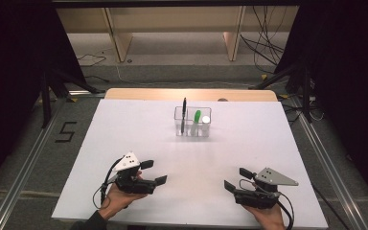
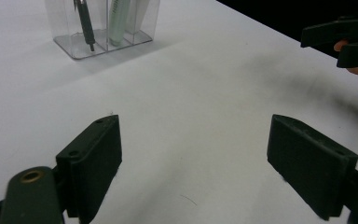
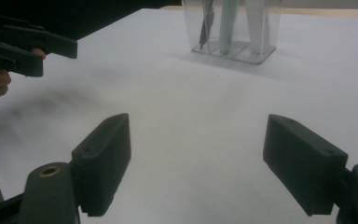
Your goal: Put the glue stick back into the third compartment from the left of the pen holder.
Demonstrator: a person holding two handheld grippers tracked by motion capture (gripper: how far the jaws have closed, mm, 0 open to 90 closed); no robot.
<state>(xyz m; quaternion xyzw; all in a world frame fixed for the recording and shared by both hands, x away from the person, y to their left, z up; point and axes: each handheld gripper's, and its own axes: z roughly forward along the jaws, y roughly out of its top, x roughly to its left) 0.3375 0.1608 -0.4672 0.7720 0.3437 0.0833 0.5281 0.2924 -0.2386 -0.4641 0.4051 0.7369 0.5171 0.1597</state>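
Note:
A clear plastic holder (image 1: 192,122) with three compartments stands upright on the white table (image 1: 124,129), toward the far middle. It holds a black pen (image 1: 184,113), a green marker (image 1: 197,117) and a white item (image 1: 206,122), one per compartment. The same holder (image 2: 103,25) (image 3: 233,28) appears far ahead in both gripper views. My left gripper (image 1: 153,172) rests near the front left, open and empty. Near the front right, my right gripper (image 1: 237,179) is open too, nothing between its jaws. Each one sees the other gripper (image 2: 345,39) (image 3: 23,46) off to its side.
The white board covers a wooden table whose far edge (image 1: 191,94) shows behind the holder. Dark tripod legs (image 1: 52,86) and cables (image 1: 263,43) stand on the floor beyond. A "5" mark (image 1: 66,131) lies on the floor at the left.

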